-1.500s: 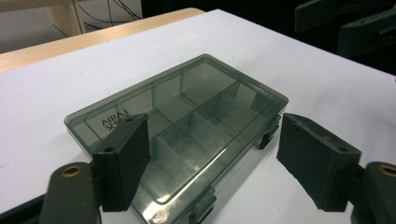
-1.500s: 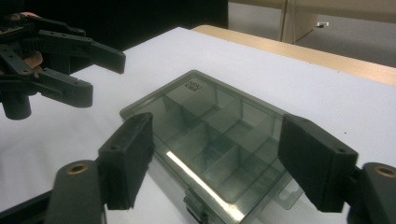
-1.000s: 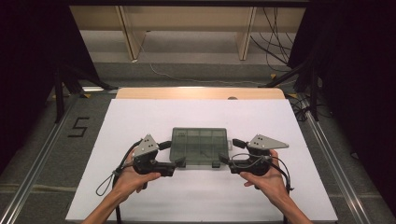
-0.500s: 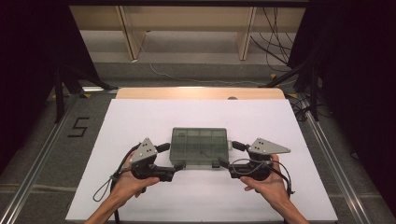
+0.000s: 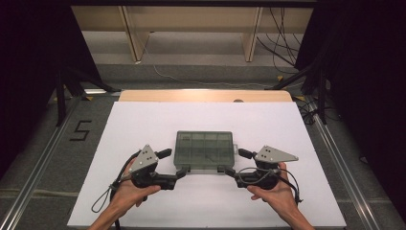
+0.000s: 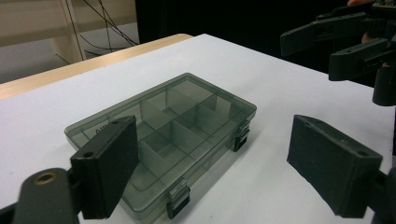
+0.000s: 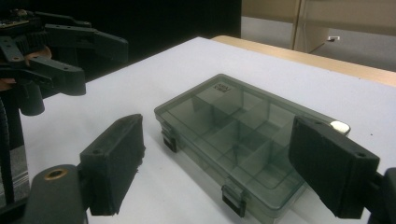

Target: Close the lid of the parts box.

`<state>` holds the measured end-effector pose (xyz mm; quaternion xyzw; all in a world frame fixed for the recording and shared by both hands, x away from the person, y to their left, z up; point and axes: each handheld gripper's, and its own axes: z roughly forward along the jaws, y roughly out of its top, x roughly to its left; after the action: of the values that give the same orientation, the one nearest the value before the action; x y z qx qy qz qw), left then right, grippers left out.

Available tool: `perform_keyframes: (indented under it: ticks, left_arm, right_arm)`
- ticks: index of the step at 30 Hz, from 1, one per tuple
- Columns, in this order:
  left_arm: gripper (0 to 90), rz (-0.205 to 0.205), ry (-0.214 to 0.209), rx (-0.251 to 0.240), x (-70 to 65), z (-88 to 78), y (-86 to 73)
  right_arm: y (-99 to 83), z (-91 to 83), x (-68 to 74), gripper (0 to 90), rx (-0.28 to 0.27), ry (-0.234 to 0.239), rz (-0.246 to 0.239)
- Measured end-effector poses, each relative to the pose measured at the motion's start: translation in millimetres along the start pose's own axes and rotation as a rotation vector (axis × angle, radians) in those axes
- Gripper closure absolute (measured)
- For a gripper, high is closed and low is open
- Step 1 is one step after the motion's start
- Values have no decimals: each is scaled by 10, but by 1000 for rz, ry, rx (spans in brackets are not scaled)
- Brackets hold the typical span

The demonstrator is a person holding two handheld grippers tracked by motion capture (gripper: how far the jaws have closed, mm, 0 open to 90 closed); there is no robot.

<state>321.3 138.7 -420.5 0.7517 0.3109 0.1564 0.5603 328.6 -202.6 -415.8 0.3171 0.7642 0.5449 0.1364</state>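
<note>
A closed, smoky see-through compartment box (image 5: 204, 149) lies flat in the middle of the white table (image 5: 143, 120); its two latches face the near edge. My left gripper (image 5: 171, 164) sits just off the box's near left corner, open; its jaws have just been opening, and nothing is pressed between them. In the left gripper view the box (image 6: 163, 135) lies ahead of the left gripper (image 6: 212, 158). My right gripper (image 5: 234, 162) stands open off the near right corner. In the right gripper view the box (image 7: 243, 135) lies beyond the right gripper (image 7: 222, 154).
A bare wooden strip (image 5: 206, 96) runs along the table's far edge. Wooden shelf legs and cables (image 5: 277, 28) stand on the floor behind it. A small pale round piece (image 7: 340, 126) sits against the box's side. Black curtains flank the table on both sides.
Both grippers have drawn back a little toward the near edge, away from the box's front corners. The box lies where it was.
</note>
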Motion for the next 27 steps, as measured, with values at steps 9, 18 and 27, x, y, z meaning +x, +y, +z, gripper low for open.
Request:
perform_keyframes:
  ticks: [9,18,27]
  left_arm:
    - [157,9,-5,-6,-50,-73,-24]
    - [158,-4,5,-2,-83,-107,-40]
    - [158,-7,15,-15,-82,-146,-47]
  right_arm:
    - [-36,-60,52,184,-19,1,-6]
    - [-85,-146,89,175,-13,0,-10]
    - [-114,-252,96,171,-52,-20,-6]
